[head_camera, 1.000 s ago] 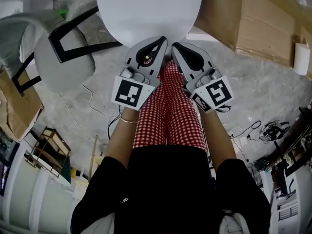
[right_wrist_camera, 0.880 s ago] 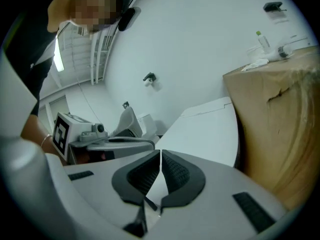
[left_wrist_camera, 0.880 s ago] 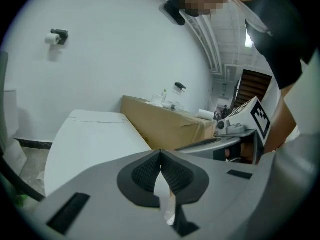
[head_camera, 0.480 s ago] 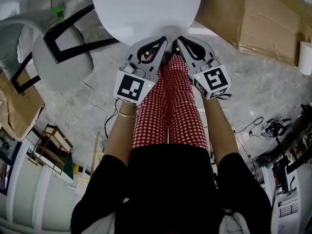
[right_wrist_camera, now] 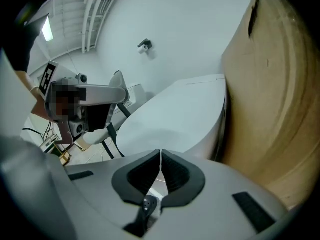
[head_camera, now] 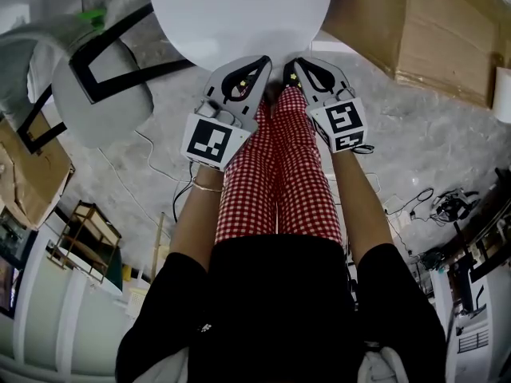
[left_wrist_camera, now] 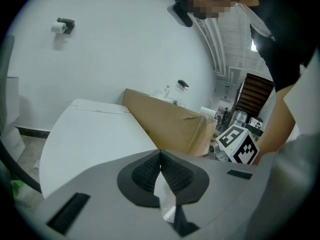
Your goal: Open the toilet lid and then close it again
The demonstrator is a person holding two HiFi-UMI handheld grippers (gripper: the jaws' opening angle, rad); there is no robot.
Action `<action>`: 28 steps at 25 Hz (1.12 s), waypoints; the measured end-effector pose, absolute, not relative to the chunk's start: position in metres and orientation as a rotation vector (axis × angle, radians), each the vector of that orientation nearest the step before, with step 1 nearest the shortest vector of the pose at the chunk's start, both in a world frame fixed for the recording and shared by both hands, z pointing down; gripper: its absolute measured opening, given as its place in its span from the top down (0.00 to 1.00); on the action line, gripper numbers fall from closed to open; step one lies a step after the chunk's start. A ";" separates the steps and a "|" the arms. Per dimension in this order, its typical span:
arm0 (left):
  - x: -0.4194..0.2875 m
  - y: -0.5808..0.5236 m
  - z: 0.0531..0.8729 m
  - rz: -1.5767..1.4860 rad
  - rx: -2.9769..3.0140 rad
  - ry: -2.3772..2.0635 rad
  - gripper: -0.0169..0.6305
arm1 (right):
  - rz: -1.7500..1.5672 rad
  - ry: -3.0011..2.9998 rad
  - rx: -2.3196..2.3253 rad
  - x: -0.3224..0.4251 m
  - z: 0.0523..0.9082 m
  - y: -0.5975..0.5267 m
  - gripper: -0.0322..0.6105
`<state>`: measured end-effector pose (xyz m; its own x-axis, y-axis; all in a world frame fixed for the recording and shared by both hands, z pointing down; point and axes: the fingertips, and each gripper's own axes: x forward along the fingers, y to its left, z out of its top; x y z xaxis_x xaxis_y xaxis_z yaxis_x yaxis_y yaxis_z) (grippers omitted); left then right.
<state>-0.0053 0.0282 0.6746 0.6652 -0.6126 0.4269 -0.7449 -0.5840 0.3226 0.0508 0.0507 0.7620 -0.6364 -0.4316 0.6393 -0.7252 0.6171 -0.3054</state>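
The white toilet lid (head_camera: pixel 239 10) lies flat and closed at the top of the head view; it also shows as a white slab (left_wrist_camera: pixel 95 139) in the left gripper view and the toilet lid (right_wrist_camera: pixel 175 121) in the right gripper view. My left gripper (head_camera: pixel 267 59) sits shut at the lid's near edge, its tips touching and nothing between them. My right gripper (head_camera: pixel 287 64) is beside it, also shut and empty. In each gripper view the jaws meet at their tips, left gripper (left_wrist_camera: pixel 160 151), right gripper (right_wrist_camera: pixel 160 152).
A large cardboard box (head_camera: pixel 423 30) stands right of the toilet, close against it (right_wrist_camera: pixel 280 99). A grey chair with a black frame (head_camera: pixel 104 78) is on the left. Cables (head_camera: pixel 431 206) lie on the concrete floor. The person's red-checked legs (head_camera: pixel 275 182) fill the middle.
Both grippers have edged slightly forward toward the lid's front edge, and the right one has turned a little. Both stay shut.
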 end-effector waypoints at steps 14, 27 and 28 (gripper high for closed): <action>-0.021 0.025 0.679 0.340 2.353 -1.073 0.97 | 0.714 -2.284 0.889 0.045 0.772 0.044 0.91; -0.025 0.027 0.681 0.362 2.357 -1.054 0.97 | 0.724 -2.285 0.893 0.046 0.773 0.044 0.91; -0.026 0.027 0.680 0.348 2.351 -1.061 0.97 | 0.723 -2.280 0.894 0.047 0.773 0.045 0.91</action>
<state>-0.0259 0.0266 0.6805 0.6581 -0.6156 0.4335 -0.7527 -0.5496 0.3623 0.0465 0.0452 0.7734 -0.6072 -0.4158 0.6771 -0.7300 0.6283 -0.2688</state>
